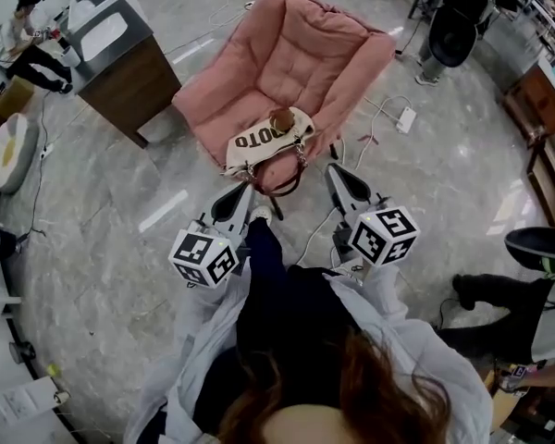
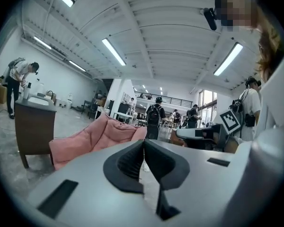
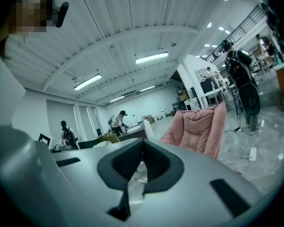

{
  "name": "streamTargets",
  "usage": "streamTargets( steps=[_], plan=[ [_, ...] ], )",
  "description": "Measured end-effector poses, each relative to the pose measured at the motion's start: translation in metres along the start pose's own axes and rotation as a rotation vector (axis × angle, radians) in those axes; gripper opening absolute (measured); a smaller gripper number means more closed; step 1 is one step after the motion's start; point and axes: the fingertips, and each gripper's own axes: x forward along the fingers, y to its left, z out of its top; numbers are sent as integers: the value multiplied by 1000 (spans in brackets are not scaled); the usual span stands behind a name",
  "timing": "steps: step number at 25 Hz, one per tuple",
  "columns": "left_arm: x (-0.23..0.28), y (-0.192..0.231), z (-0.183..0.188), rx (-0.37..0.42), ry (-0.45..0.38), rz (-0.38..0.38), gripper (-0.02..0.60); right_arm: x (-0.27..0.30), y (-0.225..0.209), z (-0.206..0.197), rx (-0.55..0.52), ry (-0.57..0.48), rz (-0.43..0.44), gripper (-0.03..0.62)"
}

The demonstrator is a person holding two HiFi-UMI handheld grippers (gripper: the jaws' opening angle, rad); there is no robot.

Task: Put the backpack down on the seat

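Backpack (image 1: 266,142) lies on the front part of the seat (image 1: 224,111) of the pink armchair (image 1: 301,49). It is a cream bag with dark lettering, lying flat, with a brown fuzzy charm (image 1: 280,118) on top. Its brown handles (image 1: 282,185) hang over the cushion's front lip.

Neither tool touches it. My left tool (image 1: 246,191) and right tool (image 1: 332,170) are held close to the body on my side of the chair. Each one's own view shows its jaws pressed together with nothing between them.

I judge the put-down step done and the task all but finished. The one doubt is how near the front edge the bag sits.

If I want it safer, the next move calls for opening one tool, coming down to the handles and sliding the bag deeper toward the backrest. I would keep clear of the cable (image 1: 314,234) on the floor.
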Motion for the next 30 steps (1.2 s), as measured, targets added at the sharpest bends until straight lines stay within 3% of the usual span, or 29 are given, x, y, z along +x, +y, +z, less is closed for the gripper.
streamTargets(
  steps=[5,10,30],
  plan=[
    [-4,17,6,35,6,62,20,7,-8,-6,-39,29,-35,8],
    [-12,32,-3,14,19,120,18,7,-16,-14,-66,54,-72,6],
    [-22,56,-48,-58,116,208,18,16,-26,-51,-17,140,-115,6]
  ],
)
